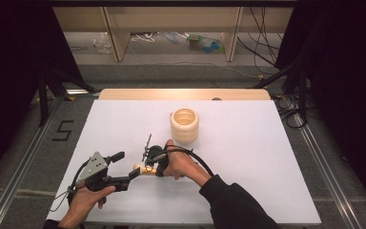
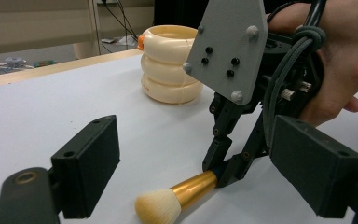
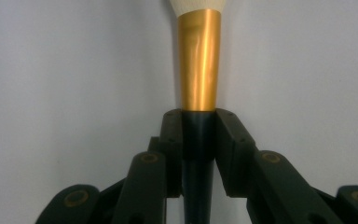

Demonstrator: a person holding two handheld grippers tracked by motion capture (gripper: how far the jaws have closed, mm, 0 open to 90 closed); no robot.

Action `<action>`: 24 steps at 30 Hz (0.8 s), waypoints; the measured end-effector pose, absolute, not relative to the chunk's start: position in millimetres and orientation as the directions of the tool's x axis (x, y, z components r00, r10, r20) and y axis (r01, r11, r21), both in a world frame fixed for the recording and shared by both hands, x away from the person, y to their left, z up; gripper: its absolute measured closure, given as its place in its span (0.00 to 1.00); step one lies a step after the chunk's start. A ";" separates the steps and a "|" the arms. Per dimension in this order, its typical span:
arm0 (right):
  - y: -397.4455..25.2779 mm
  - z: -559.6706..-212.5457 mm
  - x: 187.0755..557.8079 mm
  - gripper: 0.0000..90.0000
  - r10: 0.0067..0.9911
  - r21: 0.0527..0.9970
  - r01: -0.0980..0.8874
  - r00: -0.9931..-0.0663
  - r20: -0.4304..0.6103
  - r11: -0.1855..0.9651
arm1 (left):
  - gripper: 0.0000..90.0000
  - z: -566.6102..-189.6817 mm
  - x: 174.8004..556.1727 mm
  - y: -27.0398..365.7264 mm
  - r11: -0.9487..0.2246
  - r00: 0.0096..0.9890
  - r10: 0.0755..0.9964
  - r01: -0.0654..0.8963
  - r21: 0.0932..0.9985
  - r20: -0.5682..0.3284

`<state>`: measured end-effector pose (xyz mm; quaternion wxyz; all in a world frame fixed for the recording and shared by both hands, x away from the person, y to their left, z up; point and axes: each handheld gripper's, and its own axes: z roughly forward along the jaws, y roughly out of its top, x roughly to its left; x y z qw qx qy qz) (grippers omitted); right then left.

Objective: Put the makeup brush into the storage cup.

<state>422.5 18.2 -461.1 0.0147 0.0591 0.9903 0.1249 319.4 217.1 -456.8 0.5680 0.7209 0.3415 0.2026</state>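
A makeup brush [image 3: 199, 60] with a gold ferrule, cream bristles and a dark handle lies low on the white table [image 1: 248, 157]. My right gripper [image 3: 198, 116] is shut on its dark handle just behind the ferrule. In the high view the right gripper [image 1: 151, 168] is at the table's middle front, with the brush [image 1: 138, 168] pointing left. My left gripper [image 1: 125, 165] stands open just left of the bristles, with its jaws wide apart. From the left gripper view the brush [image 2: 177, 196] lies ahead between the open jaws of the left gripper [image 2: 196, 172]. A cream ringed holder [image 1: 184, 125] stands upright behind.
The cream ringed holder [image 2: 170, 65] is open at the top and stands a hand's width beyond the right hand. The table's wooden back edge [image 1: 183, 94] lies behind it. Cables and shelf legs are on the floor beyond. A "5" marking [image 1: 63, 130] is on the floor at the left.
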 end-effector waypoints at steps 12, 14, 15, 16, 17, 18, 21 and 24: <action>19.3 -460.8 420.9 0.83 0.114 0.238 0.104 -0.993 -0.027 0.966 | 0.18 -457.7 319.6 216.3 -0.123 0.686 0.721 0.263 0.957 -0.096; 19.4 -460.6 420.3 0.83 0.117 0.235 0.108 -0.993 -0.027 0.966 | 0.18 -457.5 318.9 216.2 -0.115 0.683 0.723 0.271 0.956 -0.106; 19.4 -460.6 420.2 0.83 0.115 0.237 0.104 -0.993 -0.030 0.966 | 0.18 -457.8 319.5 216.2 -0.110 0.686 0.719 0.268 0.957 -0.110; 19.3 -460.7 419.7 0.83 0.114 0.241 0.104 -0.993 -0.031 0.965 | 0.18 -457.8 319.5 216.3 -0.110 0.685 0.720 0.268 0.957 -0.109; 19.2 -460.7 419.8 0.83 0.107 0.244 0.096 -0.994 -0.034 0.965 | 0.18 -458.0 319.6 216.3 -0.108 0.685 0.720 0.270 0.957 -0.111; 18.7 -460.5 420.1 0.83 0.104 0.244 0.093 -0.994 -0.032 0.965 | 0.18 -458.1 319.7 216.2 -0.106 0.685 0.720 0.269 0.957 -0.113; 18.3 -460.1 420.2 0.83 0.108 0.244 0.097 -0.994 -0.033 0.965 | 0.18 -457.7 319.7 216.3 -0.108 0.686 0.719 0.268 0.957 -0.111; 17.0 -458.6 420.9 0.83 0.115 0.261 0.103 -0.993 -0.031 0.960 | 0.18 -456.8 319.8 217.9 -0.119 0.686 0.721 0.261 0.958 -0.097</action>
